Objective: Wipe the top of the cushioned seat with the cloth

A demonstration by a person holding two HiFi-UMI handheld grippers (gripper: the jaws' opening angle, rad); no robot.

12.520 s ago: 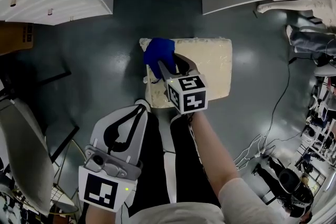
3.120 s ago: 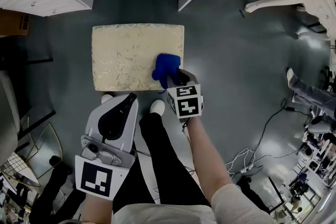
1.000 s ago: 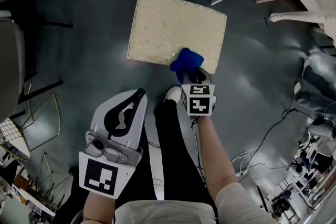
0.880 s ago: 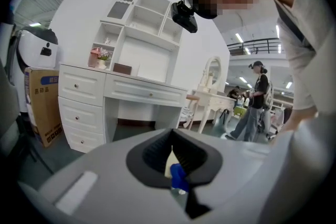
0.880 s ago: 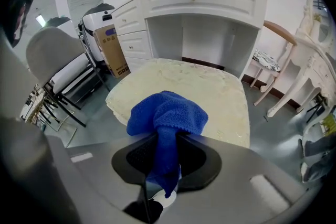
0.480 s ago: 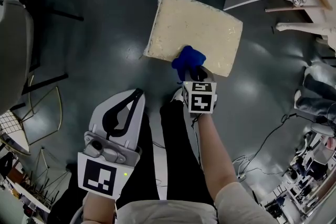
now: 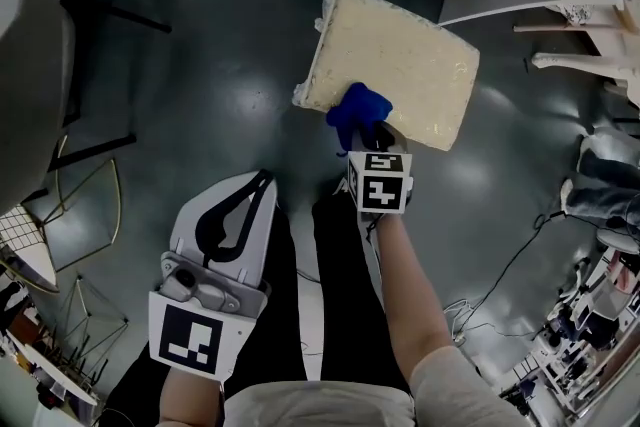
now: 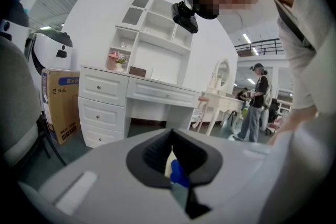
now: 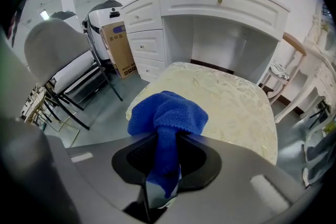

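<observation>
The right tongs (image 7: 367, 133) are pointing steeply down and are clamping tight on the cloth (image 7: 357, 108), whose blue bunch is spilling out just past their tips. In the right gripper view the tail of the cloth (image 9: 168, 113) is running back between the closed jaws of the right tongs (image 9: 163, 182). The bunch is lying over the near edge of the seat (image 7: 400, 55), close to its near left corner, and appears to be pressing on the cushion. The rest of the seat (image 9: 231, 97) is stretching away ahead of the tongs and to their right.

The left tongs (image 7: 262, 178) are hanging back beside the person's leg, well short of the seat, with the jaws together and nothing in them; through their slit (image 8: 176, 181) the seat and cloth are showing far off.

The wiping looks to be under way. The next stroke is calling for a push forward across the cushion, with the cloth pressed flat.
</observation>
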